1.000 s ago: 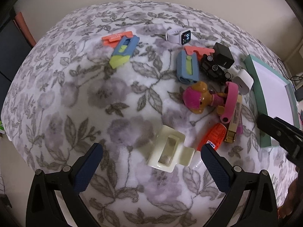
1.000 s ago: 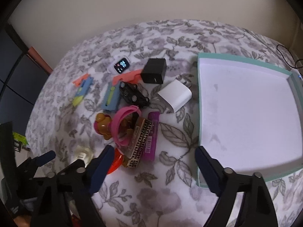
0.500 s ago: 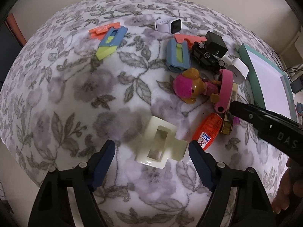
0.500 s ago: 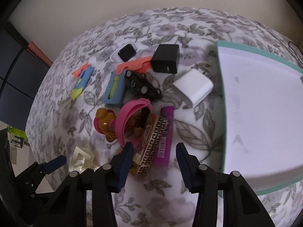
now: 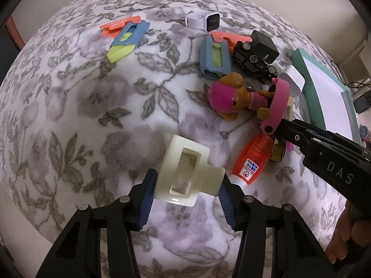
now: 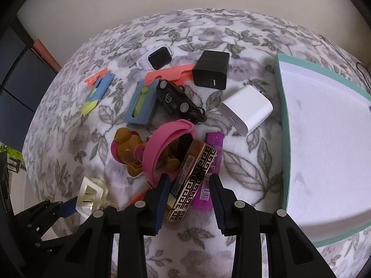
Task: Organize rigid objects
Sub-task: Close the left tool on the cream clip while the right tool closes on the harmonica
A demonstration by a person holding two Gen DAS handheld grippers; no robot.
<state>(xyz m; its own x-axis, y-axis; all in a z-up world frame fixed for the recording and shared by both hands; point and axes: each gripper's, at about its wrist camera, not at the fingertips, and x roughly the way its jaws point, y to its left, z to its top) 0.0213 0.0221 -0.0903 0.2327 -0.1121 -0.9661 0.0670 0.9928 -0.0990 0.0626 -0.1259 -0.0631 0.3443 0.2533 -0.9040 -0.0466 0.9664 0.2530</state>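
Cream hair claw [image 5: 188,172] lies between the left gripper [image 5: 186,195] pads, which have just been closing and now touch its sides. Right gripper [image 6: 189,197], also just closing, straddles the gold patterned box [image 6: 192,176] and purple tube [image 6: 209,173], whose long axes run away from it; contact there seems likely but unclear.

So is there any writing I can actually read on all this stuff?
"DAS": white letters on the black right gripper, in the left view.
Orange tube: small print and a prohibition sign, too small to read.
Gold box and purple tube: barcodes only, illegible.
Orange card: blurred.
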